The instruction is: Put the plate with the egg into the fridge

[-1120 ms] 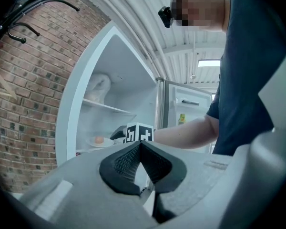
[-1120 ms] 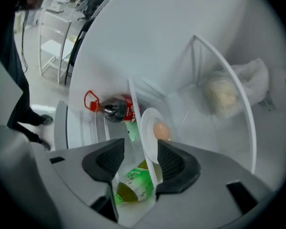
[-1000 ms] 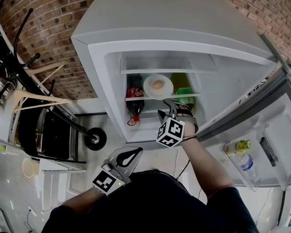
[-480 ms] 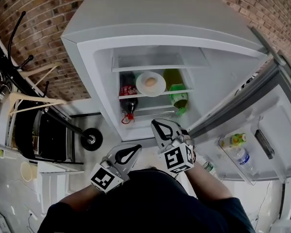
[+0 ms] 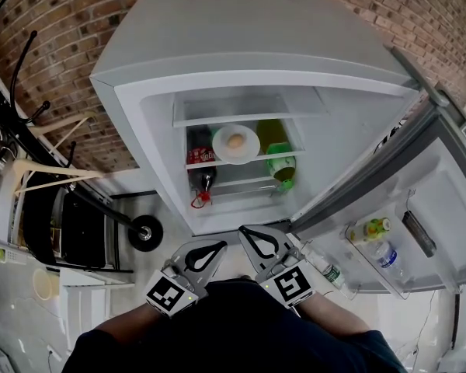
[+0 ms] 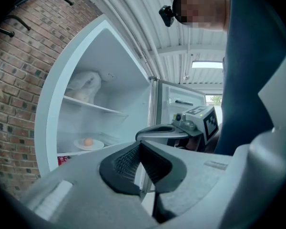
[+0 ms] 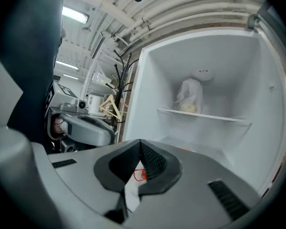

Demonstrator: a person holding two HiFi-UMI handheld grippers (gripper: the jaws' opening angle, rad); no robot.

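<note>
The placing looks done – the plate (image 5: 235,144) with the egg (image 5: 234,141) sits on the middle shelf (image 5: 252,158) inside the fridge (image 5: 217,45), between a dark bottle with a red label (image 5: 203,169) on its left and a green bottle (image 5: 283,166) on its right. Neither claw touches it. The left claw (image 5: 217,247) and the right claw (image 5: 247,233) are both held low, close to the person's body and well apart from the shelf. Each one's own view shows its jaws pressed together with nothing between them; the red scrap glimpsed past the right claw's pads is the bottle label far behind. By my reading, what may be left is only to swing the fridge door (image 5: 427,200), which stands wide open; the task sentence itself asks no more than the plate being inside.

The plate is a round, shallow, smooth white disc, and the egg is a small pale-tan oval lying near its middle. The fridge is a boxy cabinet with matte white walls and thin flat shelves with pale edges. On the upper shelf rests a crumpled whitish bag (image 7: 190,97). The claw pads are dark and finely ribbed, set in smooth grey plastic shells – a grippy face on a hard body. Behind the fridge runs a rough red brick wall (image 5: 70,45)
</note>
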